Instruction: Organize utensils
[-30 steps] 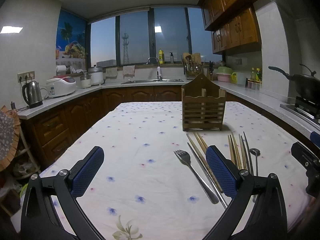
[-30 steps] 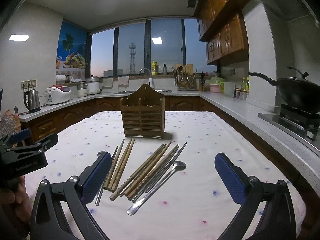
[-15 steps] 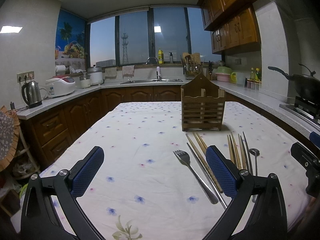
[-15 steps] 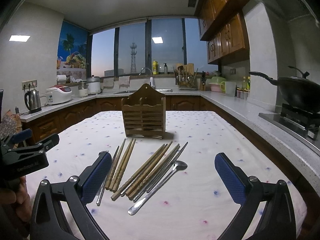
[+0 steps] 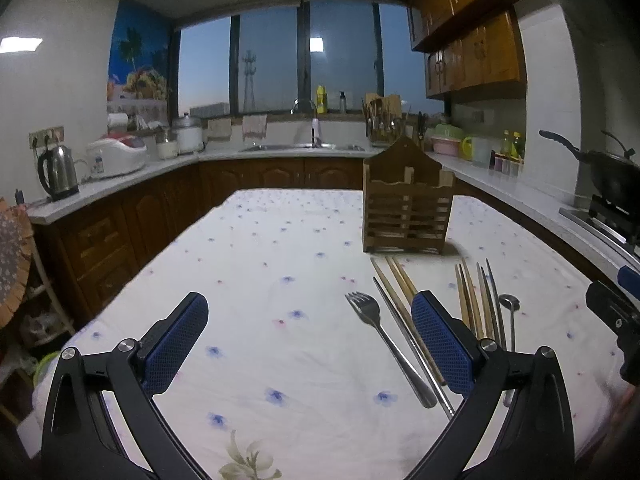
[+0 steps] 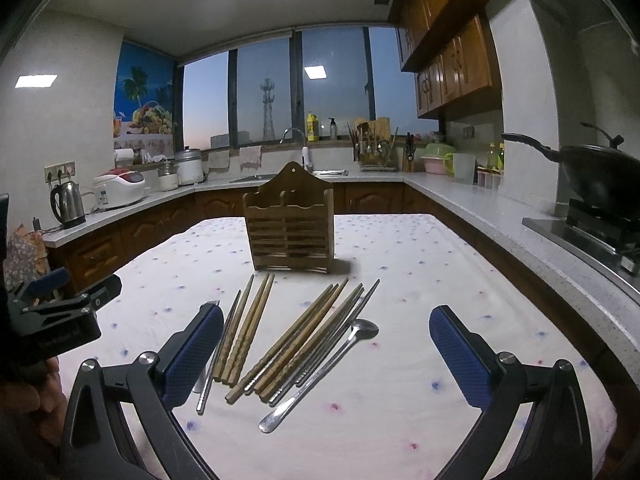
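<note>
A slatted wooden utensil holder stands upright on the flowered tablecloth. In front of it lie several wooden chopsticks, a metal spoon and a metal fork, whose tines peek out behind my right gripper's left finger. My left gripper hovers open over bare cloth, left of the fork. My right gripper is open above the chopsticks and spoon, holding nothing.
Kitchen counters wrap around the table: a kettle and rice cooker on the left, the sink at the back, a wok on the stove at right. The other gripper's body shows at each view's edge.
Almost nothing: the right wrist view has shifted very slightly, and the utensils lie where they did.
</note>
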